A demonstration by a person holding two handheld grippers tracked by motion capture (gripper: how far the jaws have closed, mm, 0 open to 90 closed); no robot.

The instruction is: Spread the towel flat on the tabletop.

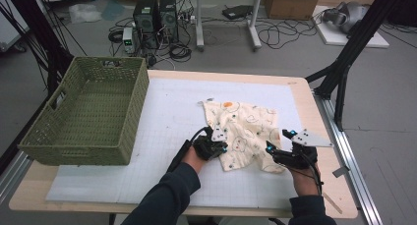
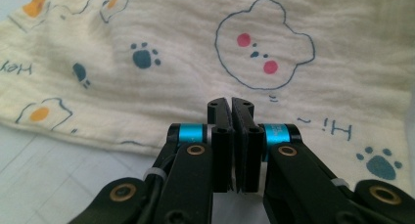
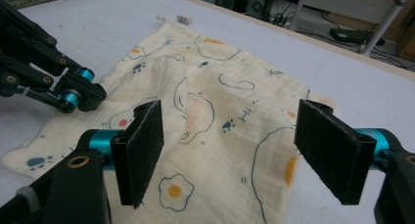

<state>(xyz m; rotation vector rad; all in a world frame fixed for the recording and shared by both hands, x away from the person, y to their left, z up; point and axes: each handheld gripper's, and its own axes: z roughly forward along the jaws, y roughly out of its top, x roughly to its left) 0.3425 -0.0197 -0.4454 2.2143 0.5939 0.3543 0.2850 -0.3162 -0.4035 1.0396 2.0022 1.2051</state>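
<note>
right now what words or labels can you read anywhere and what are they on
"Hi~" on the printed cloth, left gripper view.
"Hey", seen upside down, on the same cloth near its edge, same view.
"Hi" again on the cloth in the right gripper view.
Small tag at the cloth's far corner: too small to read.
Nothing else is readable.

The cream printed cotton cloth [image 1: 246, 134] looks soft, crinkled and matt; the green woven wicker basket [image 1: 128, 122] at nine o'clock looks rough; the white gridded paper mat [image 1: 162, 117] looks smooth.
</note>
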